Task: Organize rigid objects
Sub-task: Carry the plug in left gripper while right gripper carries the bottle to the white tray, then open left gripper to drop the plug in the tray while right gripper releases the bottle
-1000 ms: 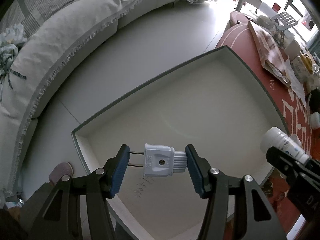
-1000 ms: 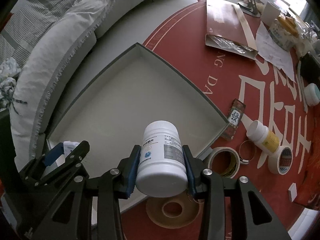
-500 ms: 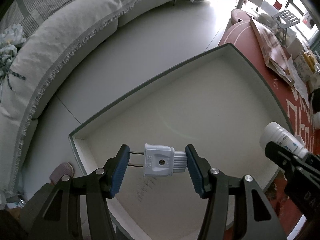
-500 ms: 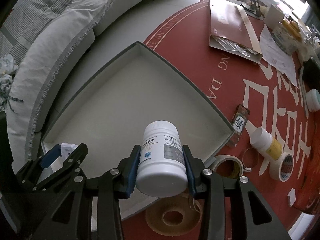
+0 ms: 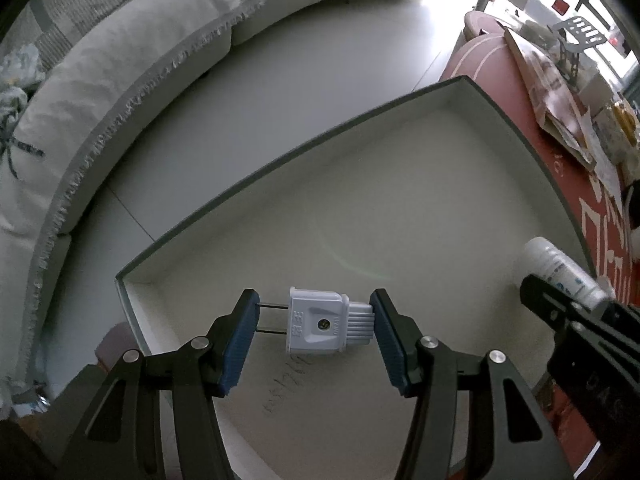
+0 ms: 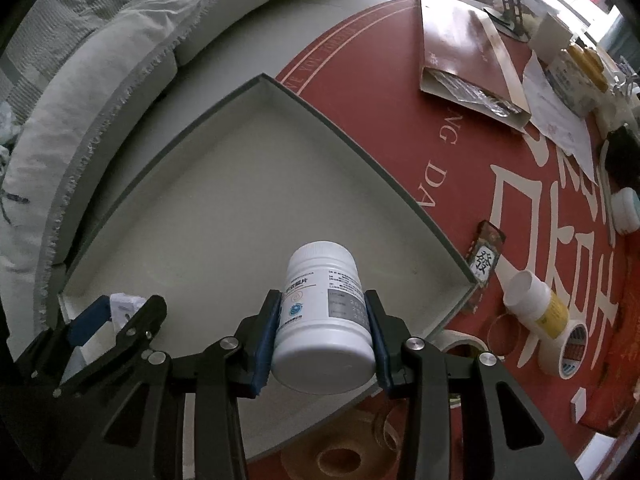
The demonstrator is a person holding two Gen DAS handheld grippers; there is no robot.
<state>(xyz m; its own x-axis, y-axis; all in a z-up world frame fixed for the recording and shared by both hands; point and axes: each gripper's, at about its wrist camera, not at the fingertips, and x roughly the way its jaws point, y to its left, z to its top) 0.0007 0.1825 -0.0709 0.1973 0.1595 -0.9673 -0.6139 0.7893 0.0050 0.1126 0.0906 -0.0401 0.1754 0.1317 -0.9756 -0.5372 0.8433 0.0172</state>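
Observation:
My left gripper (image 5: 314, 326) is shut on a white two-pin plug (image 5: 320, 326), held sideways over the near-left part of a large shallow box (image 5: 280, 162) with a dark rim and pale floor. My right gripper (image 6: 322, 330) is shut on a white pill bottle (image 6: 322, 312), held over the box's (image 6: 360, 152) near edge. The bottle (image 5: 560, 270) and right gripper show at the right of the left wrist view. The left gripper with the plug (image 6: 124, 306) shows at the lower left of the right wrist view.
The box sits on a red round table (image 6: 400, 76). Right of the box lie a yellow-labelled bottle (image 6: 536, 302), tape rolls (image 6: 568, 354), a mahjong-print card (image 6: 486, 258), a small jar (image 6: 626, 210) and a brown envelope (image 6: 460, 48). A grey sofa (image 5: 120, 60) curves behind.
Both grippers have moved forward over the box with their loads still held. The box now fills more of both views.

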